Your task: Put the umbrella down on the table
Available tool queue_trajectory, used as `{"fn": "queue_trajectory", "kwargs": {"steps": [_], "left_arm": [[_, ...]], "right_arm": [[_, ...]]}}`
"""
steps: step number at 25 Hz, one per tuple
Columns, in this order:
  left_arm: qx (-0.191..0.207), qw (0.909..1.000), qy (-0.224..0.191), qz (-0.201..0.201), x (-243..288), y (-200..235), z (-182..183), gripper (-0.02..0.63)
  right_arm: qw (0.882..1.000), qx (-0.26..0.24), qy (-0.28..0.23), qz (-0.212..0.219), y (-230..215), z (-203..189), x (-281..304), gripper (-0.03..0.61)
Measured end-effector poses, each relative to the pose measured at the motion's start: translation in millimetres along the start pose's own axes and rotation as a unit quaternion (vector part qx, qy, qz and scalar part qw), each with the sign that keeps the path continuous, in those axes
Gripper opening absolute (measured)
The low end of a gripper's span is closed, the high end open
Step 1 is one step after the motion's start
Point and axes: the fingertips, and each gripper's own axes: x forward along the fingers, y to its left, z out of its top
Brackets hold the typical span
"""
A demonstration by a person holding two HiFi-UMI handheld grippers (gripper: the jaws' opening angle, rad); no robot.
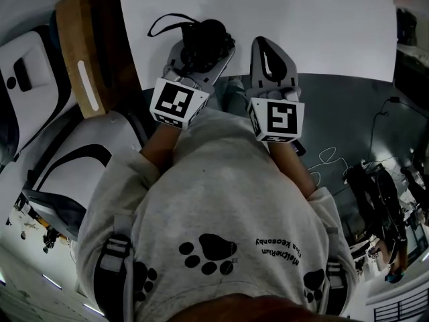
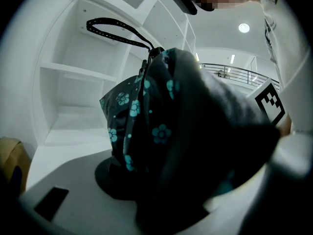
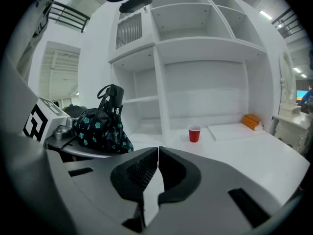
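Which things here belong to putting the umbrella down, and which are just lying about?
Job: umbrella, gripped by the left gripper; white table.
Lying about: red cup; orange object; white shelves; right gripper, shut and empty.

Left gripper (image 1: 201, 49) is held out ahead of the chest and tilted slightly downward, with its jaws clamped on the folded umbrella (image 2: 146, 116). Right gripper (image 3: 157, 153) is held just beside it, roughly parallel. Its jaws are closed together and nothing is between them. Left forearm (image 1: 157, 149) and right forearm (image 1: 295, 166) are extended forward from grey sleeves, close together.
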Motion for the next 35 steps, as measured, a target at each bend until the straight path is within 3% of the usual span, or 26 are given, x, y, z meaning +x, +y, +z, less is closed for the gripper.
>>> {"fn": "queue_trajectory", "kwargs": {"steps": [25, 35], "left_arm": [[-0.017, 0.9974, 0.068, -0.014, 57, 27, -20, 0.229], [-0.023, 0.9909, 0.131, -0.020, 84, 29, -31, 0.229]], "right_arm": [[0.998, 0.016, 0.053, -0.007, -28, -29, 45, 0.031], [0.998, 0.026, 0.060, -0.014, -44, -32, 56, 0.031]]}}
